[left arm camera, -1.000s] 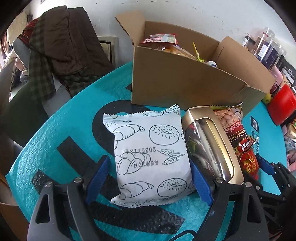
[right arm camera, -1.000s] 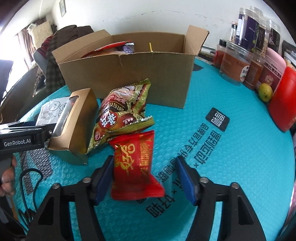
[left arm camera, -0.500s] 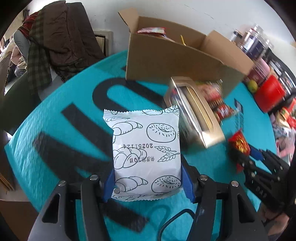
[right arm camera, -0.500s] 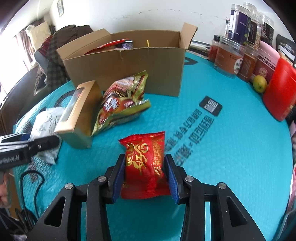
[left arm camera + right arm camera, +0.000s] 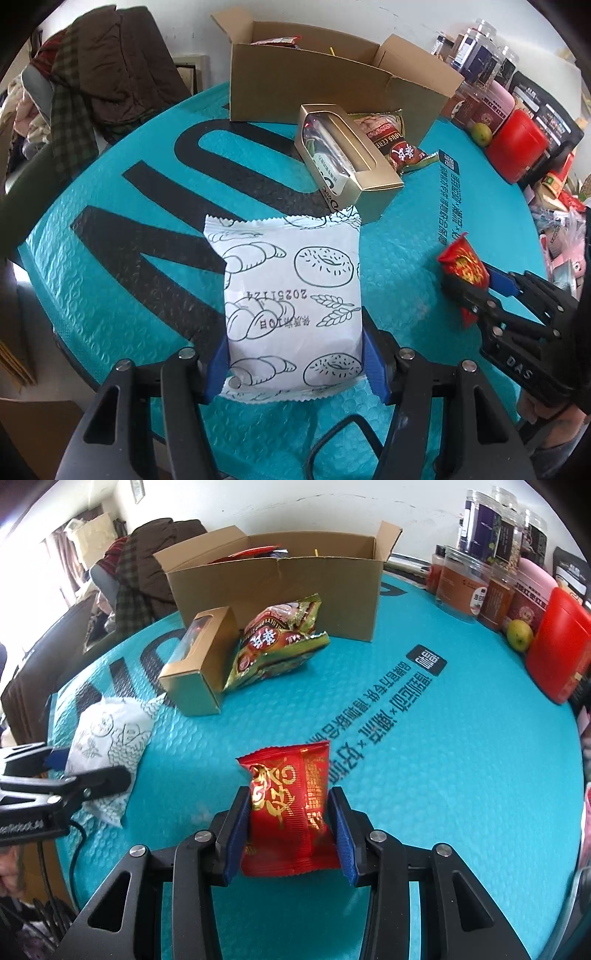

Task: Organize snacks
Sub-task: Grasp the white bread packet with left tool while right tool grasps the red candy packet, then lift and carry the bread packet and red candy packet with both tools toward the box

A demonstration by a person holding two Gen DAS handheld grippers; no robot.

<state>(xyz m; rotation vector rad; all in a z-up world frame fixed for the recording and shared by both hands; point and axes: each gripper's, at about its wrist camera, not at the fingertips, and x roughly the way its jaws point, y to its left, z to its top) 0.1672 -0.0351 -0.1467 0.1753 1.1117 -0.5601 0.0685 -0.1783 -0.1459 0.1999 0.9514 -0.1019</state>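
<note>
My left gripper is shut on a white bread packet printed with pastry drawings and holds it above the teal table. My right gripper is shut on a red snack packet with gold writing, lifted off the table. The red packet also shows in the left wrist view, and the white packet in the right wrist view. An open cardboard box with several snacks inside stands at the far side. A gold window box and a green-red snack bag lie in front of it.
The round table has a teal bubble-wrap cover. Jars, a red container and a green fruit stand along the right edge. A chair with clothes is at the far left. A cable hangs near me.
Both grippers closed on their packets and lifted them up and back from the cardboard box. The gold box and green bag stayed where they were.
</note>
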